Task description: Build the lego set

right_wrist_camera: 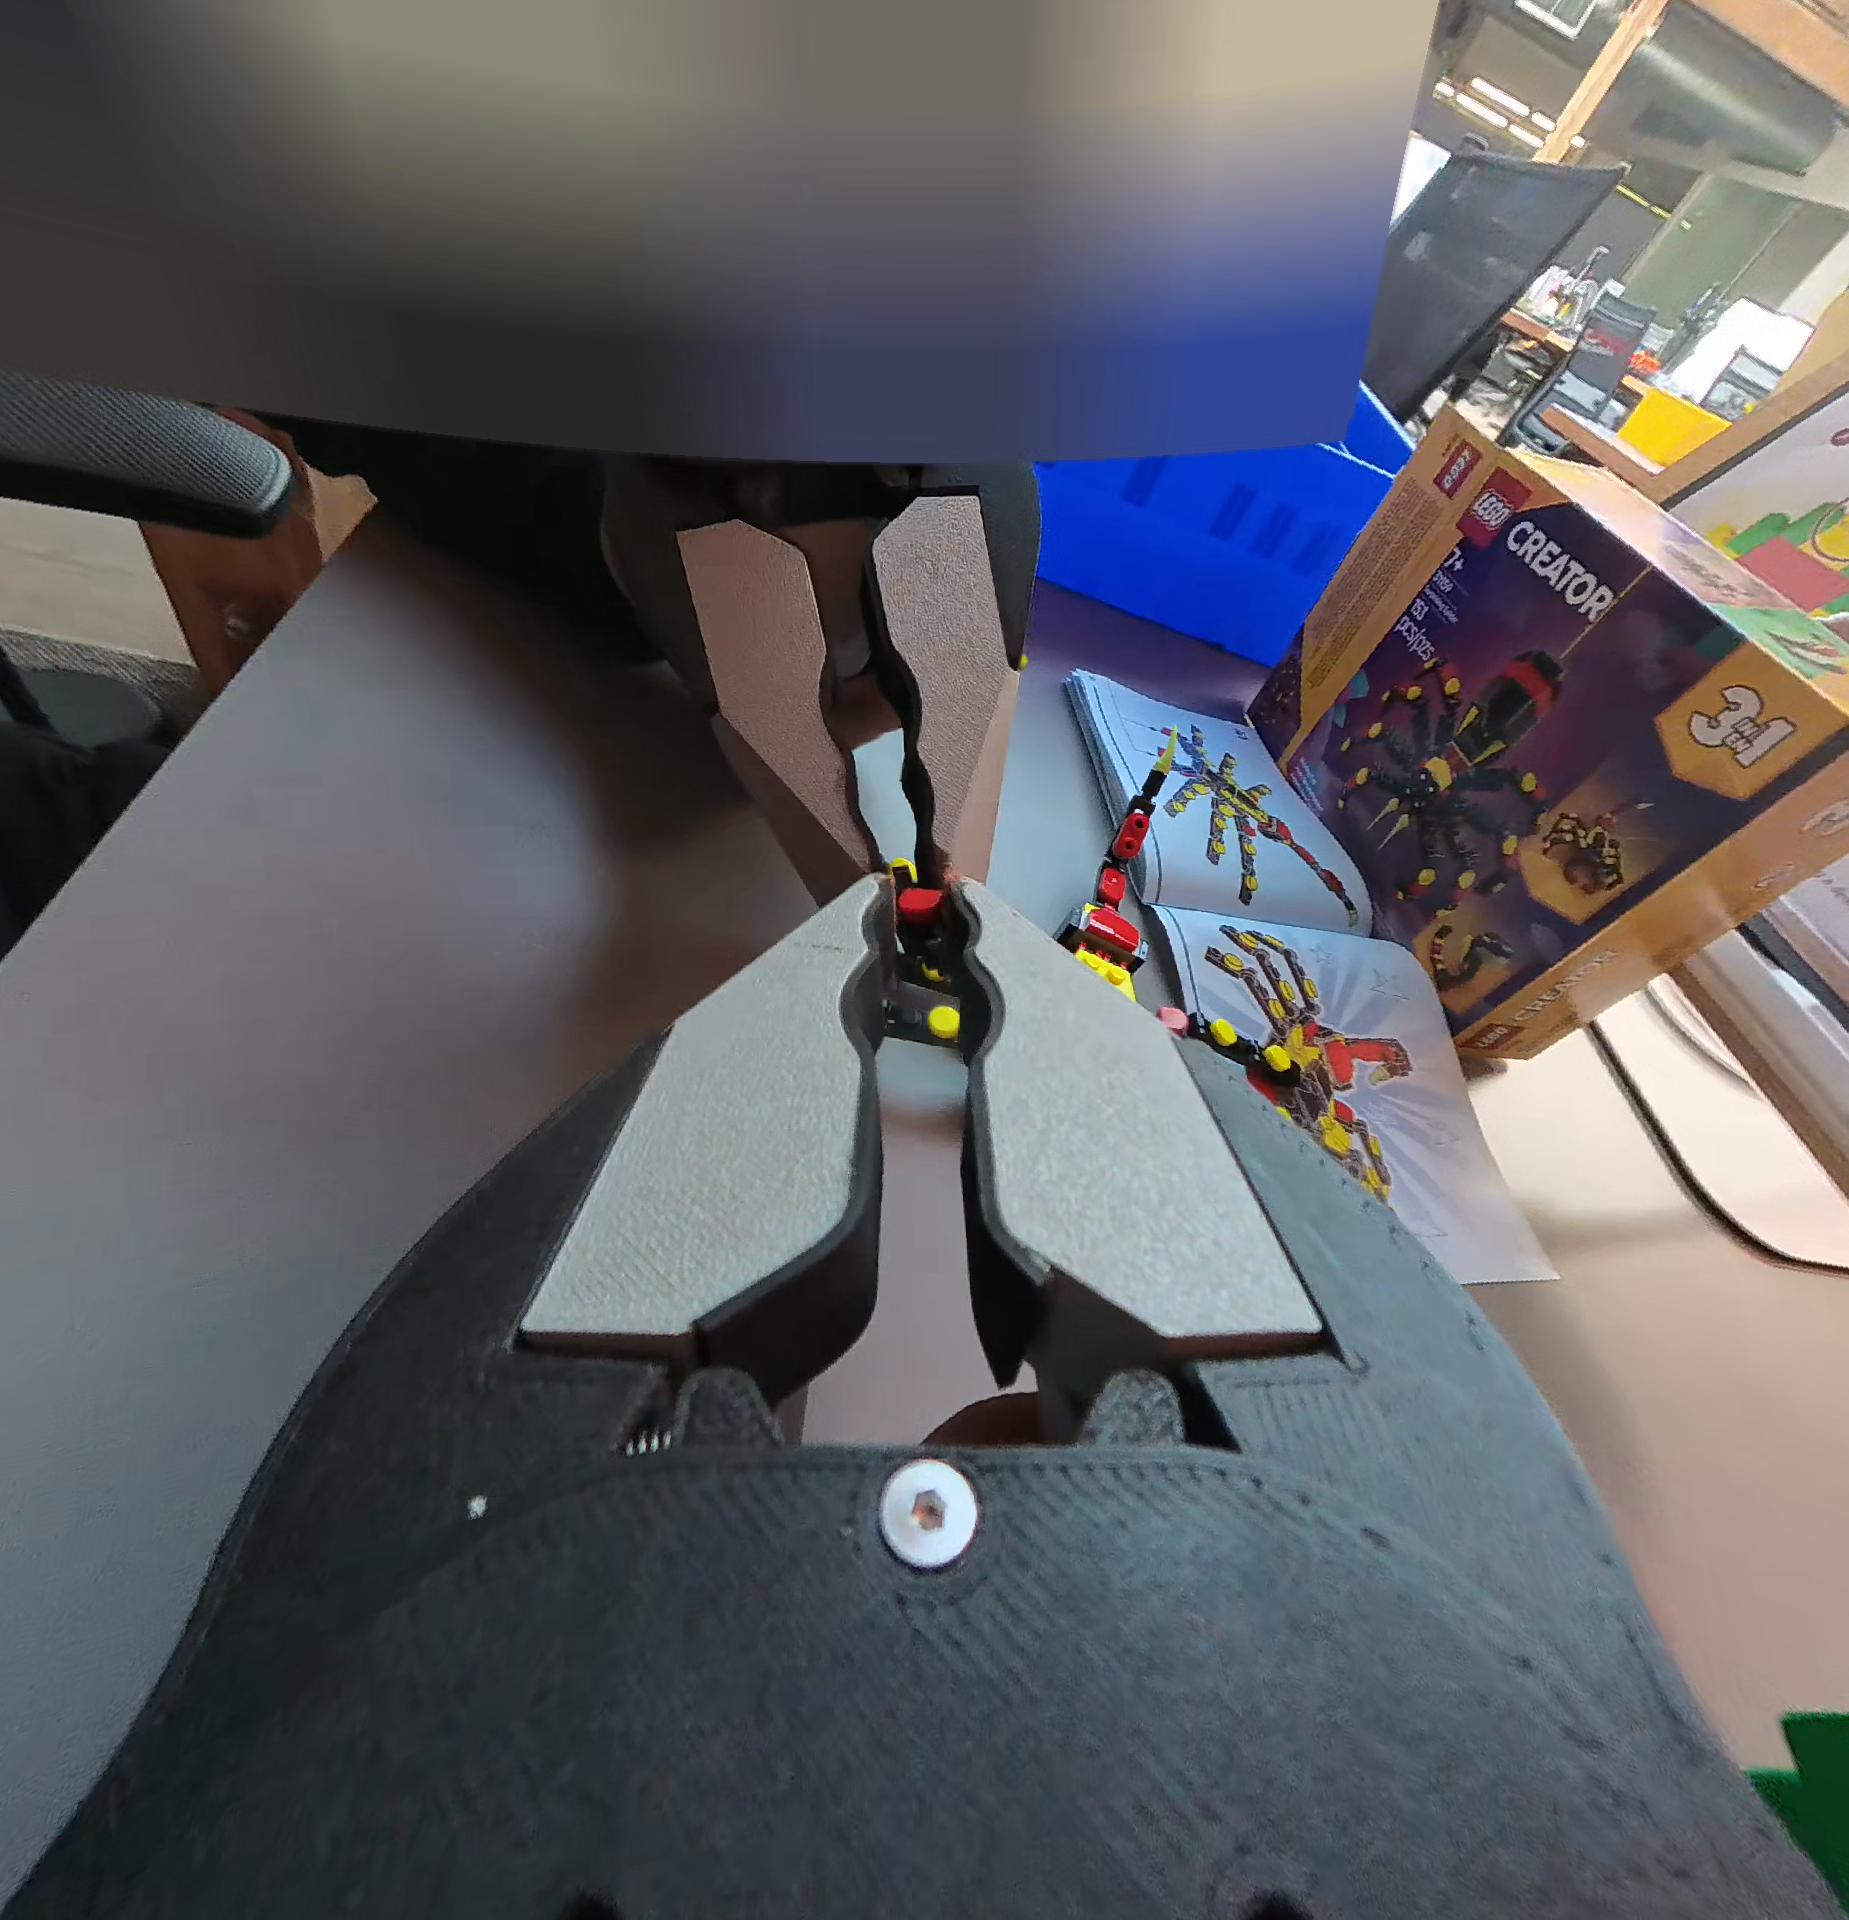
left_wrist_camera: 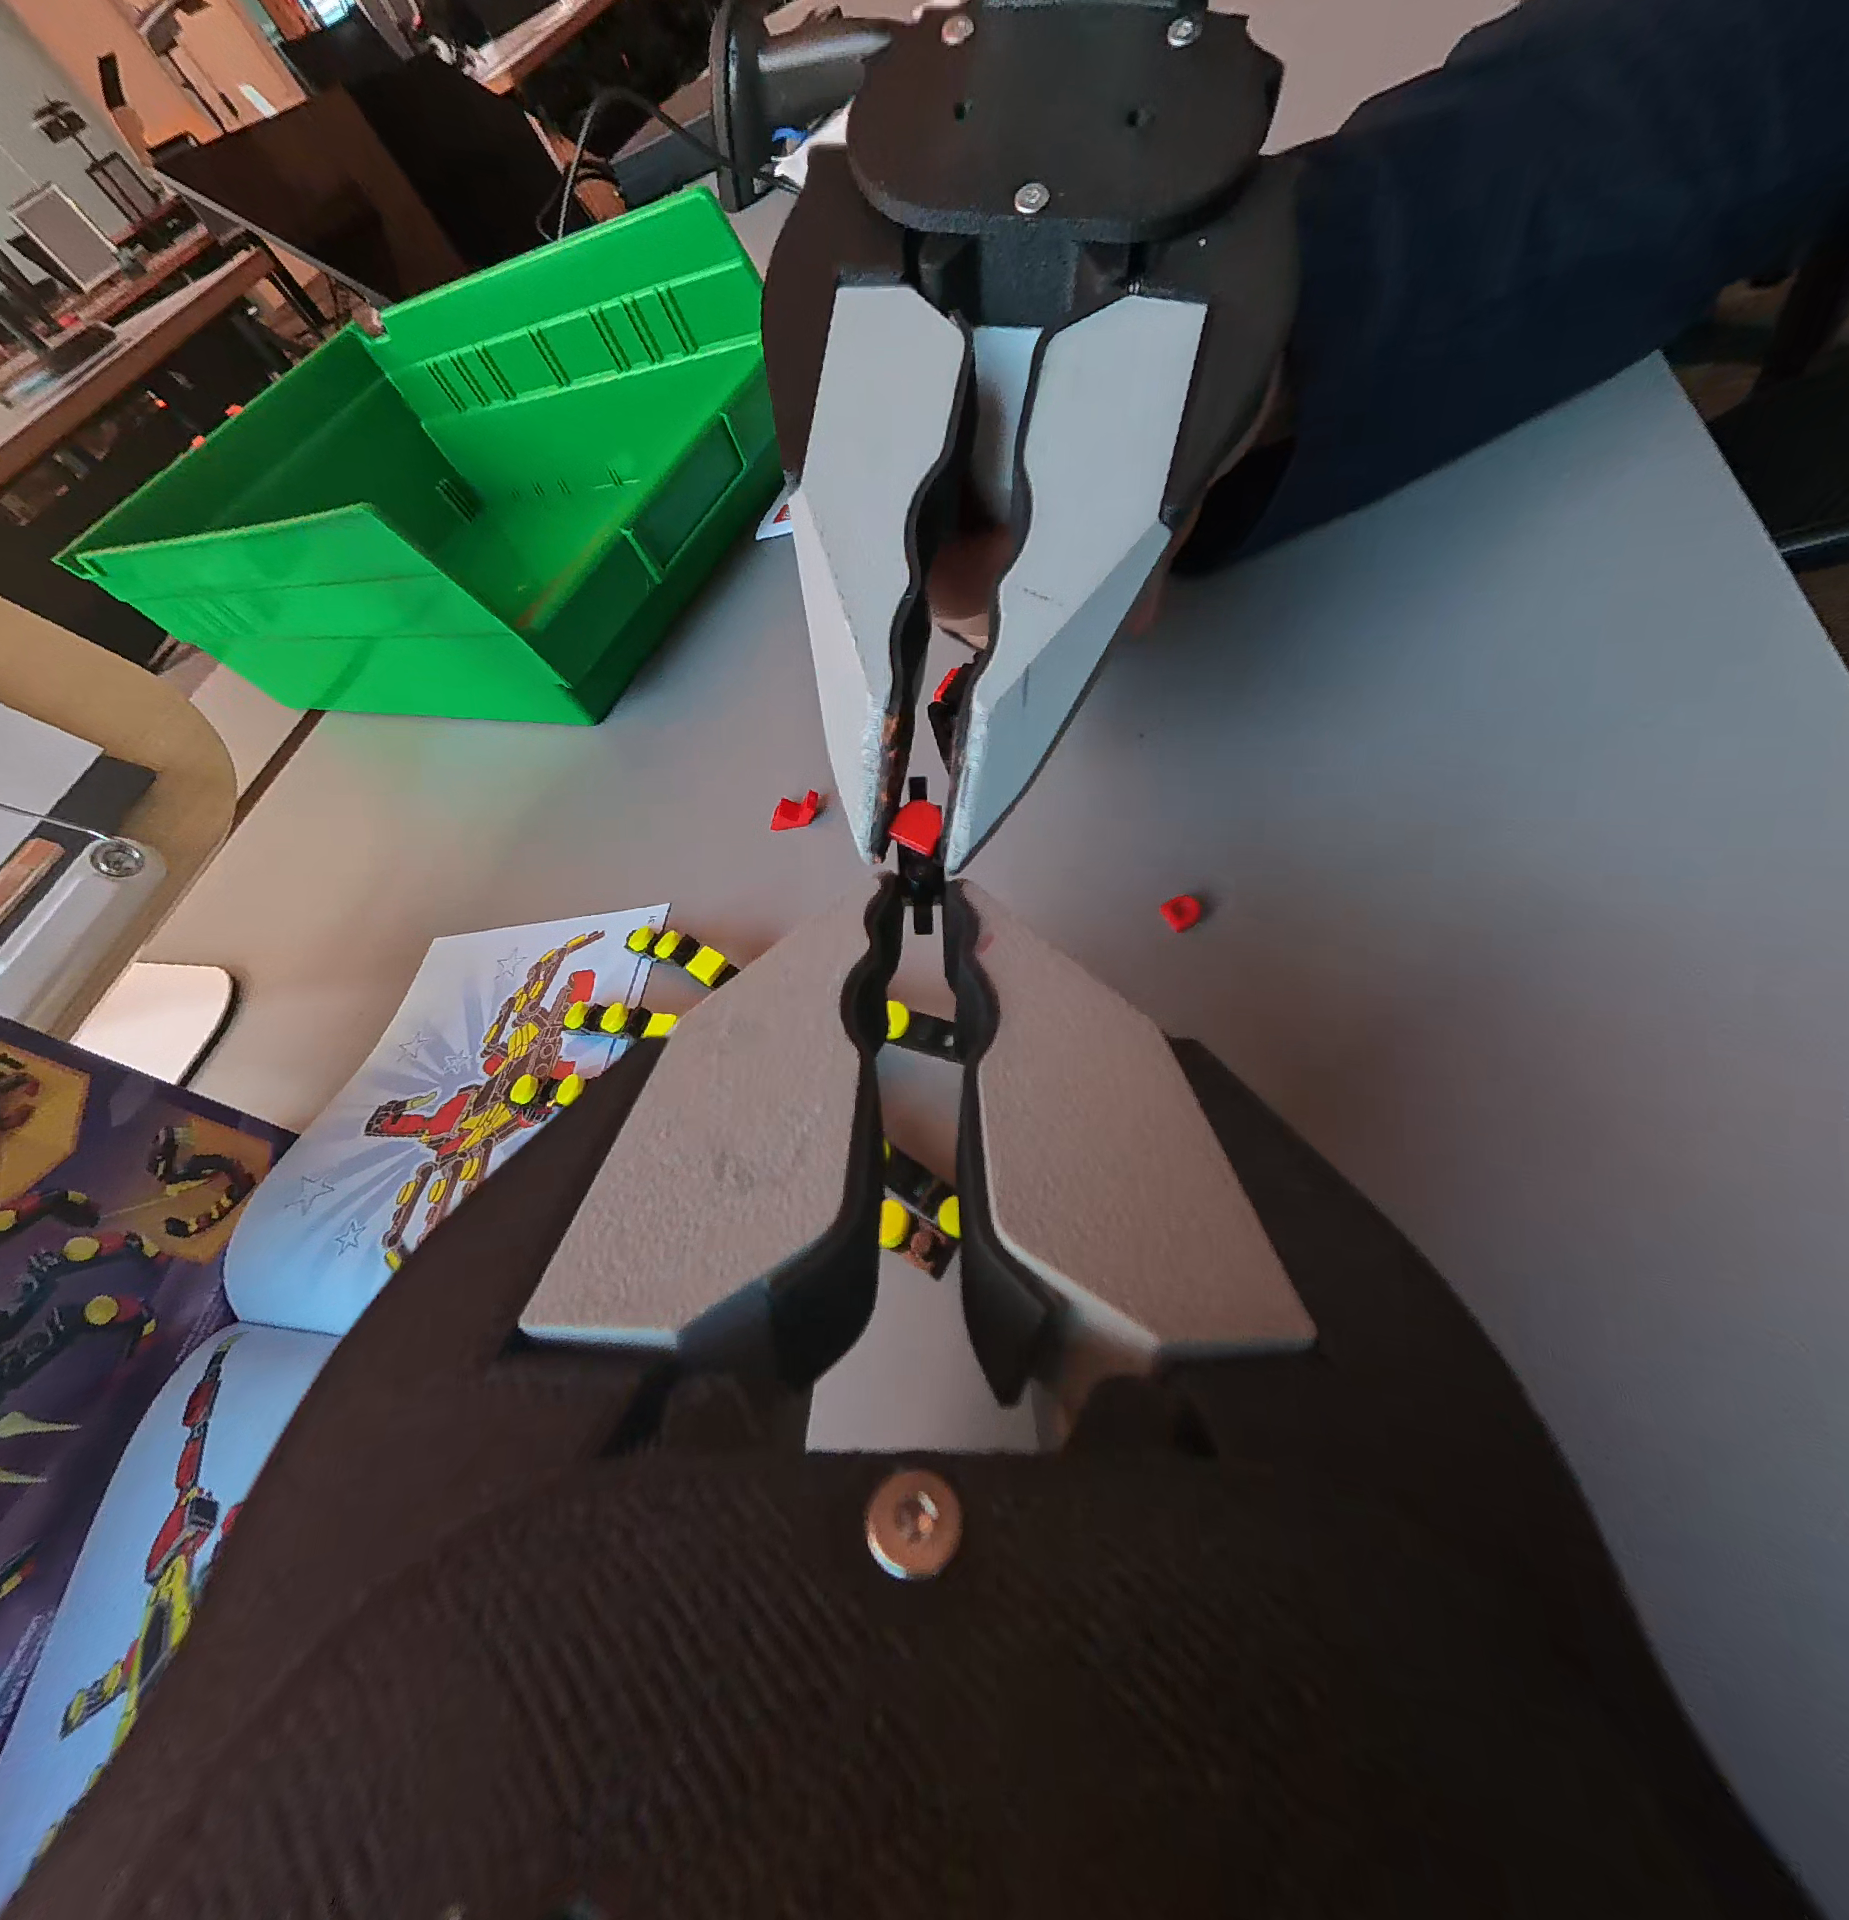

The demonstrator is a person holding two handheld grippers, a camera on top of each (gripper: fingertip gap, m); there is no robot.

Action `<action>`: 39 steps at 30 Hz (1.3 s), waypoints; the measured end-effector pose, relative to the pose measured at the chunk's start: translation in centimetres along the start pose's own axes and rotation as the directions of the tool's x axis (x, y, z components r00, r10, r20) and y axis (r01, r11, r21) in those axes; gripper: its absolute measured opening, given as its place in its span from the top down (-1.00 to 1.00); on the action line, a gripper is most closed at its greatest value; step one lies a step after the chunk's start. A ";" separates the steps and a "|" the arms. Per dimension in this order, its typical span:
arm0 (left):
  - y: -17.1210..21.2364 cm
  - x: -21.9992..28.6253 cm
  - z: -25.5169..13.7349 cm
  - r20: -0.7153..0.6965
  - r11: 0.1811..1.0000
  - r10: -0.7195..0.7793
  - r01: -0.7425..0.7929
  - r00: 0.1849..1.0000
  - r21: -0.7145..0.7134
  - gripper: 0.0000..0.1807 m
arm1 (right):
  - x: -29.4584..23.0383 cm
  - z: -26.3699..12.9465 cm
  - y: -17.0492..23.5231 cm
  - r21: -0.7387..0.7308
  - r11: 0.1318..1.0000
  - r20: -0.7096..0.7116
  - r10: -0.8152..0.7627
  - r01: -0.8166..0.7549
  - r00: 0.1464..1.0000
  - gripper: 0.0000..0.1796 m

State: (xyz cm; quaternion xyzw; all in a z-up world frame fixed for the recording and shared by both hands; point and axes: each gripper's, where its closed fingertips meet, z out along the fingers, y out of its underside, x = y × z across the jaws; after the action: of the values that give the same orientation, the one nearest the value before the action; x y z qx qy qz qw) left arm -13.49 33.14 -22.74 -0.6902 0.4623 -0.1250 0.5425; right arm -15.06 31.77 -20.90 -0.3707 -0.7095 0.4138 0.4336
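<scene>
Grey bench [left_wrist_camera: 1419, 727], green bin [left_wrist_camera: 432, 499] near far edge. Left gripper [left_wrist_camera: 915, 904] and right gripper [right_wrist_camera: 925, 899] tip to tip, jaws narrow, pinching small red-and-black lego piece [left_wrist_camera: 913, 831].

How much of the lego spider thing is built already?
Partly done. A red, black and yellow segmented lego piece already lies assembled beside the open instruction booklet. In hand: the left gripper and right gripper meet tip to tip on a small black lego assembly with a red brick. Left over: two loose small red bricks wait on the grey table.
</scene>
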 end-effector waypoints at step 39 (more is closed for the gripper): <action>-1.9 -2.9 -1.2 0.097 0.972 -0.218 0.207 0.971 0.113 0.95 | 3.1 0.4 -3.4 0.309 0.706 0.157 0.623 -0.637 0.767 1.00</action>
State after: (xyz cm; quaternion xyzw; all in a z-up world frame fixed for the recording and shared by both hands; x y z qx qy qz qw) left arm -14.98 34.58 -19.70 -0.7128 0.3485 -0.1682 0.5850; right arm -17.09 33.08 -17.04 -0.5000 -0.4653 0.6615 0.3097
